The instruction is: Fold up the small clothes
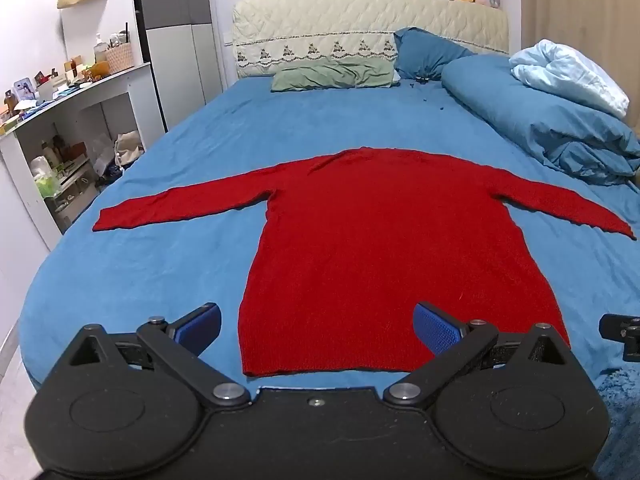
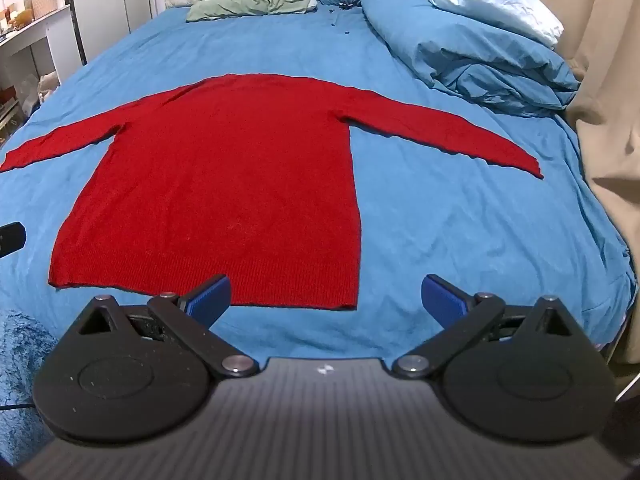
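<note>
A red long-sleeved sweater (image 1: 380, 240) lies flat on the blue bed sheet (image 1: 160, 272), both sleeves spread out, its hem towards me. It also shows in the right wrist view (image 2: 224, 184). My left gripper (image 1: 318, 328) is open and empty, held above the hem's left half, its blue pads (image 1: 436, 330) wide apart. My right gripper (image 2: 326, 298) is open and empty, held above the hem's right corner. A part of the right gripper (image 1: 622, 332) shows at the left view's right edge.
Green pillow (image 1: 332, 74) and blue pillow (image 1: 428, 54) lie at the headboard. A folded blue duvet (image 1: 540, 120) with a pale blanket (image 1: 568, 76) fills the bed's right side. White shelves (image 1: 72, 120) stand left of the bed. A beige curtain (image 2: 608, 80) hangs at the right.
</note>
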`<state>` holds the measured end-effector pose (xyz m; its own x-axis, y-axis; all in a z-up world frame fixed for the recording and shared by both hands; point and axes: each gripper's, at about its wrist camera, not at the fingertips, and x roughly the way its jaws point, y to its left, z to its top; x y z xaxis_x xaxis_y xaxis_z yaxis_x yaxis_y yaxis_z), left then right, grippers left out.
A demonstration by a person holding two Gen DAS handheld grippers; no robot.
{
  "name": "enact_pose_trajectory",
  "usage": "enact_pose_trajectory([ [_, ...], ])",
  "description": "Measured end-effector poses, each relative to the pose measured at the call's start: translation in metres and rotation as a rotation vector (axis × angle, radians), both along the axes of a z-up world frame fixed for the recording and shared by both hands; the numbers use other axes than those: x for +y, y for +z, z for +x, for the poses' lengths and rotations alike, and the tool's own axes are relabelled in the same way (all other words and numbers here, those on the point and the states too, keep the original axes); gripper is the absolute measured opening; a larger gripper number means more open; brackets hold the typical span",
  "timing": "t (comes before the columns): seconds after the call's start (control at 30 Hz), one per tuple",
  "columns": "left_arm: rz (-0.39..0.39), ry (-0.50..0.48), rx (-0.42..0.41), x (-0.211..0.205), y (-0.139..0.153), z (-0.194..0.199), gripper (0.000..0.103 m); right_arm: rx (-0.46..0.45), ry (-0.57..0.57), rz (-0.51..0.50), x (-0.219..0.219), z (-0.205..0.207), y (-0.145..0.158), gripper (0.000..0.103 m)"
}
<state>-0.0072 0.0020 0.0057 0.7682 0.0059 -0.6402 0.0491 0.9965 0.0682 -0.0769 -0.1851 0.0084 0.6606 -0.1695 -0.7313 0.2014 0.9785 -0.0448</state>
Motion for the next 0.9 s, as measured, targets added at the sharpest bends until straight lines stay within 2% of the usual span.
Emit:
enact_pose_trajectory([
  [0.9, 0.013, 0.009, -0.025, -0.0009, 0.0022, -0.0056, 0.103, -0.022, -0.009, -0.005, 0.0023, -0.0059, 0.0028, 0.103],
])
